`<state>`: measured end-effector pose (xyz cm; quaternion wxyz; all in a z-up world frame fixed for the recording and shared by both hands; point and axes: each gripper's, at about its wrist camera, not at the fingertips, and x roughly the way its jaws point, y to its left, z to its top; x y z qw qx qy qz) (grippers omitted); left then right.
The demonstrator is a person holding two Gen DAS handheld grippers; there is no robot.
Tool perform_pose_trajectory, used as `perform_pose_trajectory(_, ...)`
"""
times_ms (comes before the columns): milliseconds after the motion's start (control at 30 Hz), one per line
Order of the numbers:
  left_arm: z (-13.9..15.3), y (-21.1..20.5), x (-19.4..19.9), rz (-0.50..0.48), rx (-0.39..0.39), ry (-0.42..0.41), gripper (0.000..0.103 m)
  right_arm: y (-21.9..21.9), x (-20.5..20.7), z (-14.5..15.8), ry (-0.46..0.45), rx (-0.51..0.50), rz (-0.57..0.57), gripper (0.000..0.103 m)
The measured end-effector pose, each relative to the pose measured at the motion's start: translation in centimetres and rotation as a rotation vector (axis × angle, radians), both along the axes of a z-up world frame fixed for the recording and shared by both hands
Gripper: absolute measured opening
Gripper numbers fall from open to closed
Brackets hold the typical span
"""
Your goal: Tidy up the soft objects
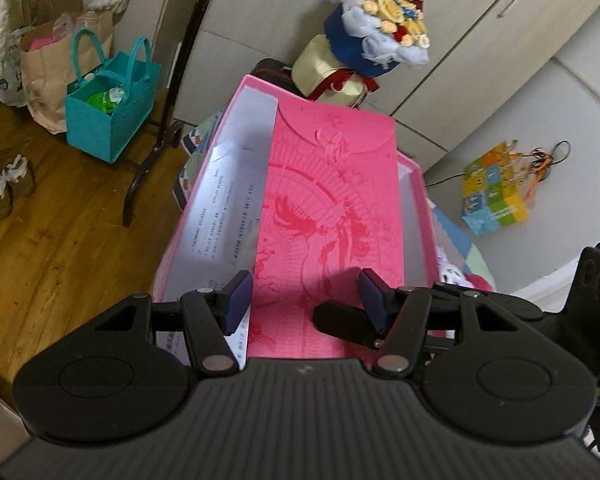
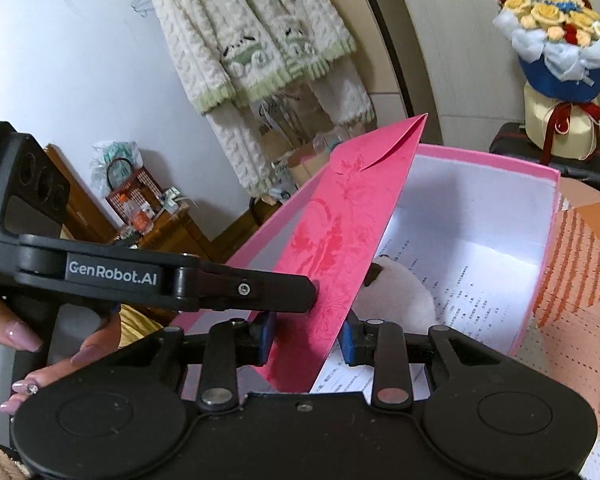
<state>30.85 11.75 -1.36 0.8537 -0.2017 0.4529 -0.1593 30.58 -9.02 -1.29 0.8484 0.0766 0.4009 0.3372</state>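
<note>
A lived-in bedroom or dressing corner of a home: a fleecy cream loungewear set (image 2: 260,52) hangs from a black garment rack (image 1: 168,92) over wood-plank flooring (image 1: 56,240), beside pale wardrobe cabinets (image 1: 472,28), a teal tote (image 1: 108,108), a paper shopping bag (image 1: 48,76) and a knitted flower bouquet (image 1: 380,28).

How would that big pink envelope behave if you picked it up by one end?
The pink envelope would probably stay fairly stiff: it juts up over the pink box without drooping. It looks thin and flat, so it is likely light for its size. Its smooth face may slide in a loose grip.
</note>
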Motion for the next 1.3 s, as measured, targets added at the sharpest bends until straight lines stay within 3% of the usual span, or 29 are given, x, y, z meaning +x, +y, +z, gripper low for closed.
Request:
perform_pose_trajectory(200, -0.1, -1.2, 0.7, -0.027, 0.092, -0.043, 0.059, 0.7, 1.2, -0.9, 0.012, -0.037, 0.008, 0.034)
perform_pose_trajectory(433, 0.3, -1.2, -0.4, -0.012, 0.136, -0.095, 0.059, 1.1, 1.3, -1.4, 0.008, -0.095, -0.006, 0.032)
perform_pose_trajectory(667, 2.7, -1.4, -4.4, -0.033, 0.259, -0.224, 0.064, 0.1, -2.1, 1.0, -0.110, -0.152, -0.001, 0.033)
perform_pose_trajectory(1233, 6.9, -2.8, -14.8, -0.157, 0.337, -0.402, 0.073, -2.0, -12.3, 6.9, -0.340, -0.271, -0.041, 0.058)
perform_pose_trajectory(1300, 7.2, -2.9, -15.7, -0.174, 0.337, -0.412, 0.074, -2.0, -13.5, 7.4, -0.363, -0.287, -0.037, 0.065)
